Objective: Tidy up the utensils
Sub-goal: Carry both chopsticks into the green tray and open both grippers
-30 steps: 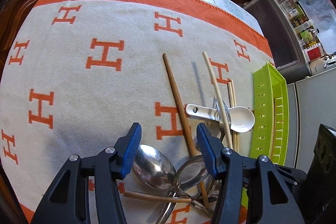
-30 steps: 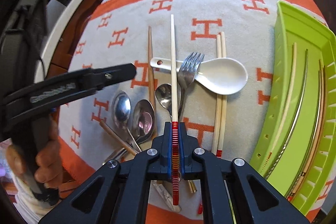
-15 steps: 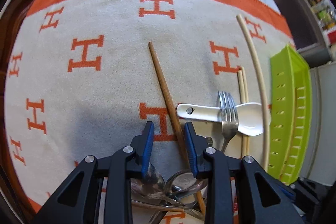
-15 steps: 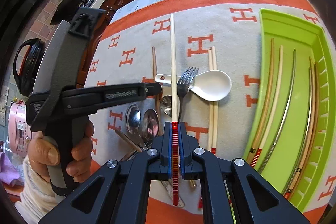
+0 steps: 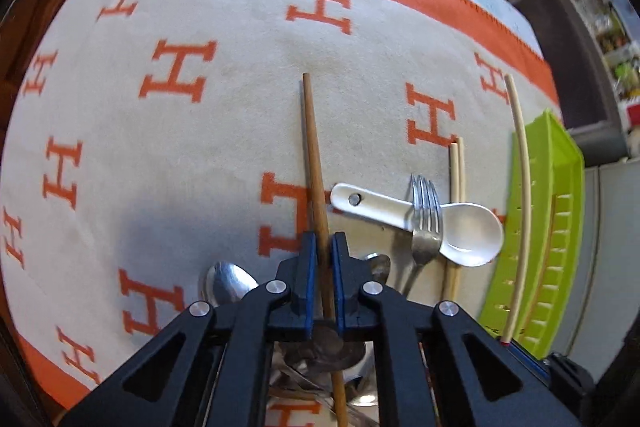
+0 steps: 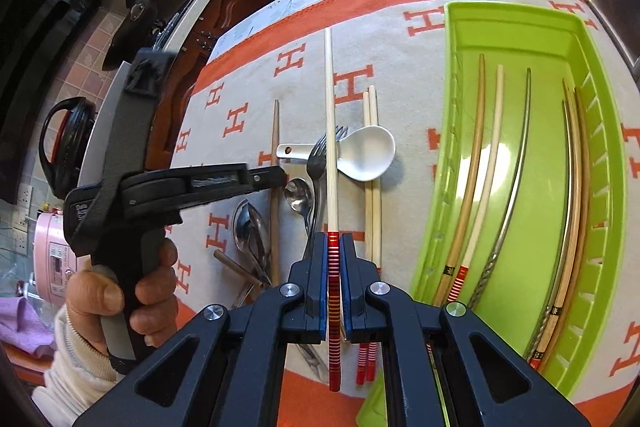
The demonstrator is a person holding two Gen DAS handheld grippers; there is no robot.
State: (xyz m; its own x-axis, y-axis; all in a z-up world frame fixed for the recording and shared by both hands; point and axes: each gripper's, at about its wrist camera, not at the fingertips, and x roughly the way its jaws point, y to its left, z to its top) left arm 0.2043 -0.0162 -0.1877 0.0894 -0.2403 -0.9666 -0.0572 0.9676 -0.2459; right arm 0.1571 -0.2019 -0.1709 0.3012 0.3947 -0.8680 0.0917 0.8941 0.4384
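left gripper jaws just closed, pinching brown stick between pads. right gripper pinching pale stick by red-striped end.

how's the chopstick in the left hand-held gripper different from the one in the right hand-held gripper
Colour: the brown chopstick in the left hand-held gripper is plain dark wood; the pale chopstick in the right hand-held gripper is cream with a red-striped end.
Pose: the brown one lies low among the spoons; the pale one is carried above the fork.
Both are clamped between shut blue pads; the left jaws have just closed.
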